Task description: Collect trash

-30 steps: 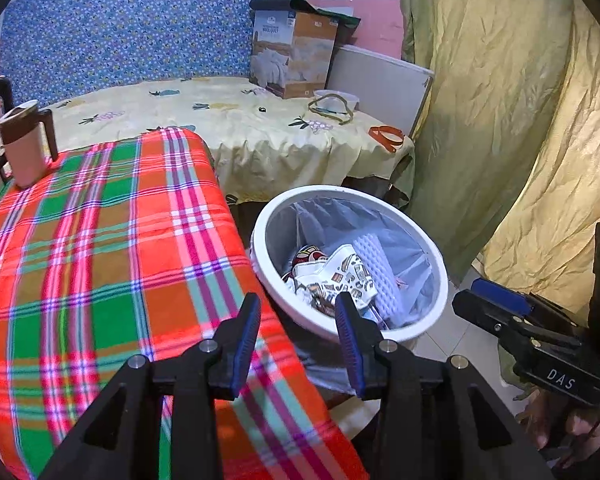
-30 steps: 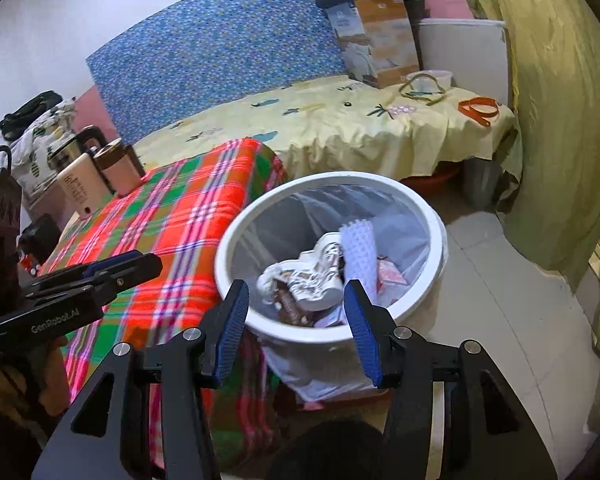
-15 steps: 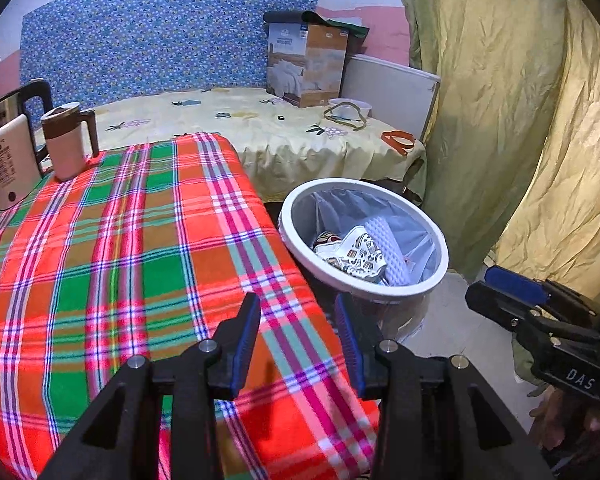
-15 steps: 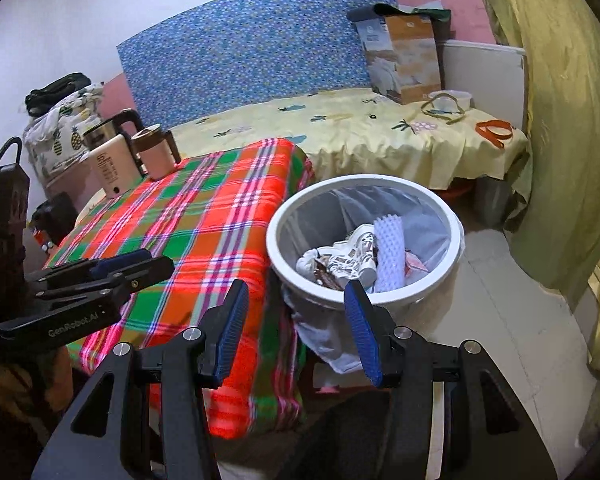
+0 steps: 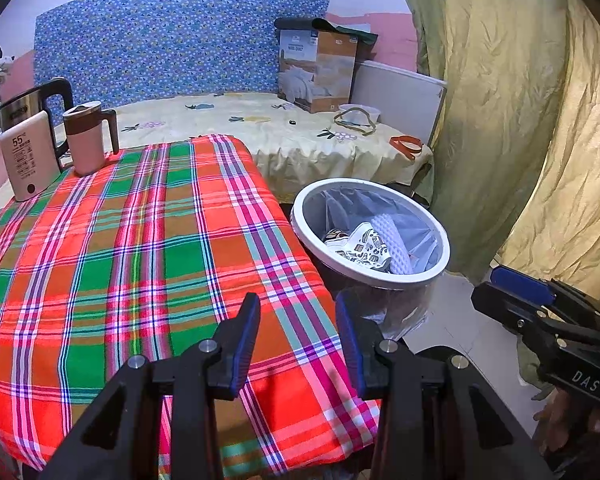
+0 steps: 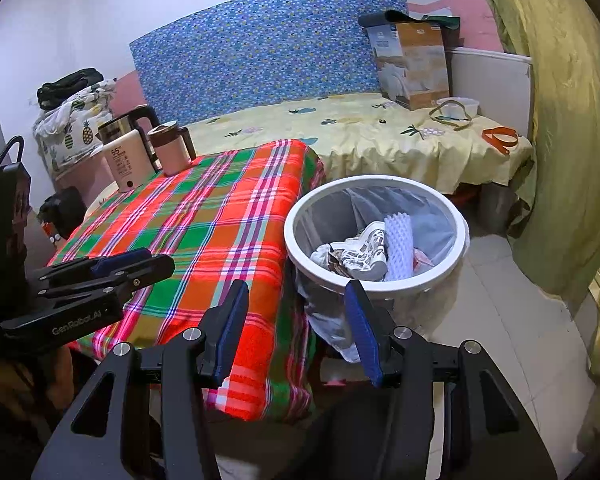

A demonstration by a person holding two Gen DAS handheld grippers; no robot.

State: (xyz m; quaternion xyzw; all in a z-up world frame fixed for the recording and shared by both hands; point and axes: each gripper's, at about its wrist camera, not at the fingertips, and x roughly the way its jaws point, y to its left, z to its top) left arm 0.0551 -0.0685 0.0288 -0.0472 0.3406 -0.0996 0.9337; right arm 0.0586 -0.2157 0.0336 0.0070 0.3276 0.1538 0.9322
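Note:
A white round trash bin (image 5: 440, 268) with a clear liner stands on the floor beside the plaid table; it also shows in the right wrist view (image 6: 296, 252). Crumpled printed wrappers (image 5: 366, 246) and a white ridged piece (image 6: 398, 246) lie inside it. My left gripper (image 5: 296, 332) is open and empty above the near end of the plaid tablecloth (image 5: 120, 248). My right gripper (image 6: 296, 320) is open and empty, held back from the bin's near rim. Each gripper shows in the other's view, the right gripper (image 5: 512, 296) and the left gripper (image 6: 140, 268).
A pink mug (image 5: 86, 140), a beige box marked 55 (image 5: 26, 160) and a kettle (image 5: 24, 104) stand at the table's far left. Behind is a yellow-sheeted bed (image 5: 300, 132) with a cardboard box (image 5: 318, 70). A yellow-green curtain (image 5: 520, 120) hangs on the right.
Both grippers have pulled back and up from the bin, which now looks smaller and farther. More of the plaid table and the mug have come into view. Both stay open.

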